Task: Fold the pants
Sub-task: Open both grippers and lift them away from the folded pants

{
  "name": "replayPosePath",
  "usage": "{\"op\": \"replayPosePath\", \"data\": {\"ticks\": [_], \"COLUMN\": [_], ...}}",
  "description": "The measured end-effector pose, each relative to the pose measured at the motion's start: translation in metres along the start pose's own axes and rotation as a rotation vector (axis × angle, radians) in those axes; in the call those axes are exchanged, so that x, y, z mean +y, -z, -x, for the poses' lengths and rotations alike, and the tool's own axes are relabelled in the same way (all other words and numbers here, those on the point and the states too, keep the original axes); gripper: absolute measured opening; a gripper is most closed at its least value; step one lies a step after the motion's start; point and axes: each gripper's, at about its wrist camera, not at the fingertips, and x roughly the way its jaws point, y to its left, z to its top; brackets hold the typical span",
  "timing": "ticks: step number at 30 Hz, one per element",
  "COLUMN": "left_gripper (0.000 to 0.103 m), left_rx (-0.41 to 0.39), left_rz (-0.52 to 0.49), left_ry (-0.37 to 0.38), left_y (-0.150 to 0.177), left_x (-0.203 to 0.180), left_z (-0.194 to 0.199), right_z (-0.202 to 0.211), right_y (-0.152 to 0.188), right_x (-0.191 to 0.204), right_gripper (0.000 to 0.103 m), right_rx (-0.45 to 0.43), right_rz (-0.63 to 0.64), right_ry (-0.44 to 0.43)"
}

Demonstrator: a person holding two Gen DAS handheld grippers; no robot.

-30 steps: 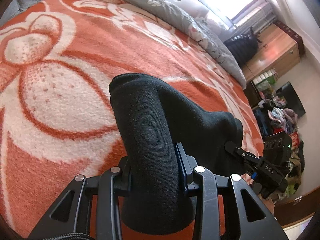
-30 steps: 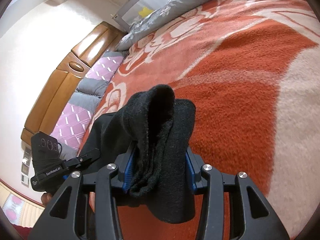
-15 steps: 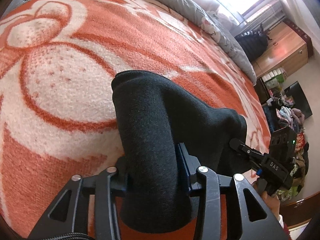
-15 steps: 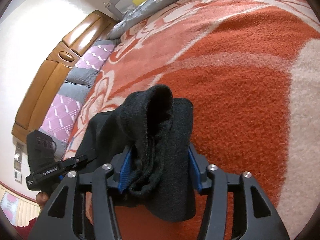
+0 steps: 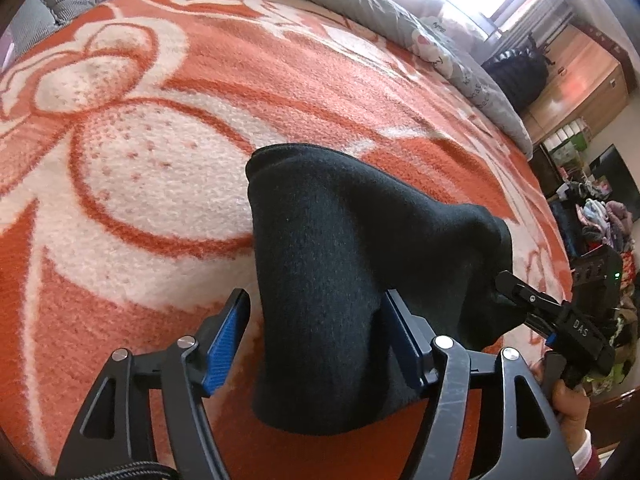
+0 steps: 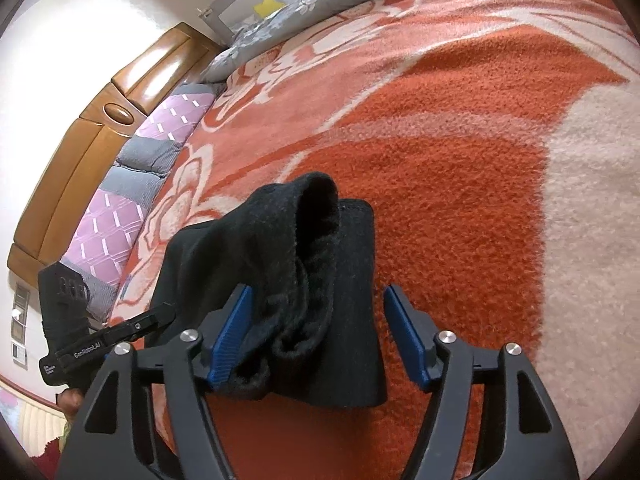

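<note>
The black pants (image 5: 340,264) lie as a thick folded bundle on the orange and cream blanket (image 5: 160,184). One end of the bundle sits between the fingers of my left gripper (image 5: 316,336), whose jaws are opening. Its left blue pad (image 5: 224,340) stands off the cloth and the right pad only brushes it. In the right wrist view the other end of the pants (image 6: 320,280) shows its bunched layers between the fingers of my right gripper (image 6: 318,336), also opening. There the right pad (image 6: 404,336) is clear of the cloth. Each gripper shows in the other's view, right (image 5: 560,324) and left (image 6: 104,344).
A grey patterned quilt (image 5: 420,28) runs along the far edge of the bed. Purple and grey pillows (image 6: 132,208) lean on a wooden headboard (image 6: 80,148). Beyond the bed stand a wooden cabinet (image 5: 576,80) and a heap of clothes (image 5: 600,216). A hand (image 5: 568,400) holds the right gripper.
Both grippers were shut on the pants; their jaws have spread and the pads have come off the cloth. The bundle has sagged onto the blanket. The left gripper sank slightly.
</note>
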Motion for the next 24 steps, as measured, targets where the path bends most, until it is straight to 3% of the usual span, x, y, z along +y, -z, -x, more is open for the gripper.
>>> {"op": "replayPosePath", "data": {"ticks": [13, 24], "left_gripper": [0.075, 0.079], "left_rx": [-0.023, -0.059], "left_rz": [-0.024, -0.069], "left_ry": [-0.051, -0.096], "left_y": [0.011, 0.027], "left_x": [-0.005, -0.016], "left_z": [0.011, 0.025], "right_z": [0.014, 0.032], "right_y": [0.016, 0.033], "right_x": [0.016, 0.040], "right_gripper": [0.071, 0.080], "right_rx": [-0.017, -0.063], "right_rz": [0.052, 0.167], "right_ry": [0.026, 0.062]}}
